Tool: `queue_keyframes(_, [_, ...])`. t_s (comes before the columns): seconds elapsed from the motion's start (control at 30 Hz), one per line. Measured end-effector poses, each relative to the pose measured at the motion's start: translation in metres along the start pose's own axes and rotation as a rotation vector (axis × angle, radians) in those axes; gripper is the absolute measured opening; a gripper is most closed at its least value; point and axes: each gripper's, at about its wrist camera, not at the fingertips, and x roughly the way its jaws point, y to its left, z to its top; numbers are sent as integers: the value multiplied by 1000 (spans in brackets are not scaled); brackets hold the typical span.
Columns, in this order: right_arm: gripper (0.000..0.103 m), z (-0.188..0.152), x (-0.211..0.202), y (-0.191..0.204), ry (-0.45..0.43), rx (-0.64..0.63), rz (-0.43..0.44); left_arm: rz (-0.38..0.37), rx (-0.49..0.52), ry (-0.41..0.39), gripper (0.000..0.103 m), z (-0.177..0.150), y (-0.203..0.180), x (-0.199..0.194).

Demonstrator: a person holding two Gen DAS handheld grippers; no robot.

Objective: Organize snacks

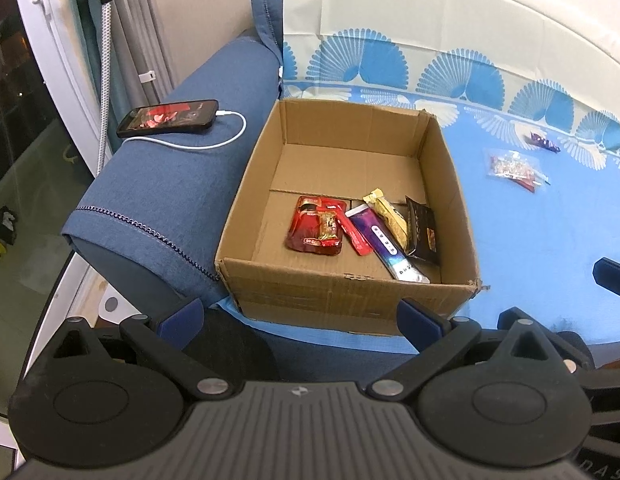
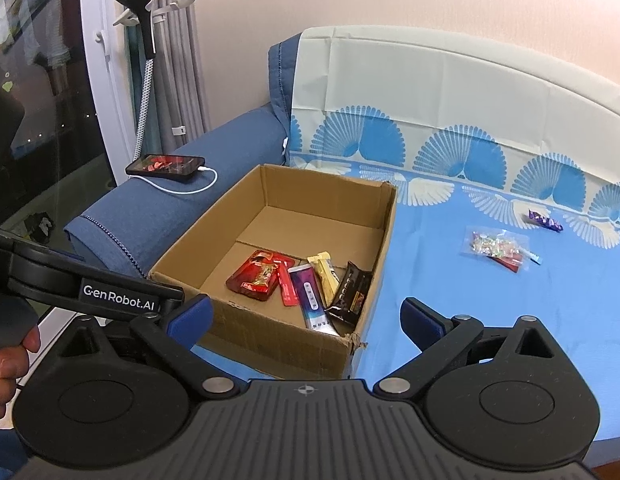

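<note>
The cardboard box point(image 2: 269, 264) sits open on the blue bed sheet point(image 2: 450, 288), right beside a blue cushion point(image 1: 157, 184). Inside lie 5 snack packs point(image 1: 362, 228) near the front wall. 2 more snacks, a clear bag point(image 2: 498, 248) and a purple candy point(image 2: 544, 220), lie on the sheet, well apart from the box. A phone point(image 1: 167, 118) with a white cable rests on the cushion. The left tool point(image 1: 301, 312) and right tool point(image 2: 305, 316) are both spread apart and hold nothing.

Print on the snack packets point(image 1: 362, 228) in the cardboard box point(image 1: 342, 296) is too small to read in either view. The box's near wall hides the near end of the purple packet point(image 2: 310, 300). Clear bag point(image 2: 496, 246) on the bed cover point(image 2: 470, 292): contents blurred, can't tell what. Far purple wrapper point(image 2: 545, 220) is too small to identify. Phone point(image 1: 167, 118) screen is an unreadable red blur. A hand point(image 2: 5, 364) is cut off at the left edge of the right wrist view.
</note>
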Motion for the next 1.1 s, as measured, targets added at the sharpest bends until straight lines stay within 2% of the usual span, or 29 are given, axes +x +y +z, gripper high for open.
queue_keyframes(0.33, [100,-6,6,-27,9,83,-10,12,57,7,103,11,-24,5])
queue_keyframes(0.5, [100,-11,7,-50,14,138,-30,-33,49,84,103,23,-38,18])
queue_keyframes(0.6, [100,-14,8,-66,17,172,-50,-33,45,81,103,30,-47,22])
queue_keyframes(0.9, [100,-28,9,-142,21,289,-192,-58,208,41,103,71,-117,42])
queue_keyframes(1.1, [101,-34,24,-214,29,379,-319,-109,324,64,103,104,-183,82])
